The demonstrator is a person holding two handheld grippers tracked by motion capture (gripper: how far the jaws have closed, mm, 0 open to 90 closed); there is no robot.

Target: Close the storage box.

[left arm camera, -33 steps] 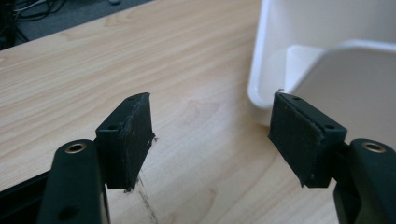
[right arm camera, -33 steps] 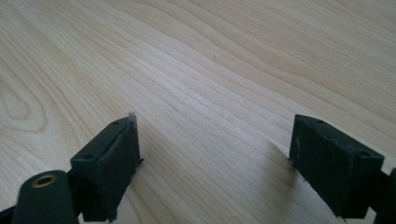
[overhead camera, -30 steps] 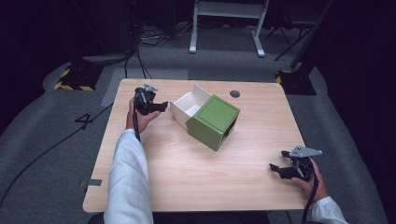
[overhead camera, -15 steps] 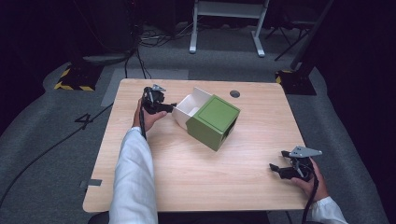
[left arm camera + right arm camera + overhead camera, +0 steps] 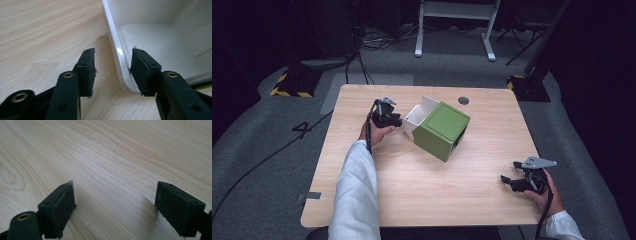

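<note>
Two black jaws of the left gripper (image 5: pixel 113 72) are standing apart astride the white drawer (image 5: pixel 160 37), one outside its wall over the table (image 5: pixel 422 200) and the other inside the tray, so the rim is lying between them, apparently ready for a pinch and a pull. Beyond those jaws the drawer is sticking partway out of the green box (image 5: pixel 442 131), which is probably why the gripper is being brought to this exposed corner. Well off from the box, the right gripper (image 5: pixel 518 182) is idling low with its jaws wide and nothing but bare wood between them.
</note>
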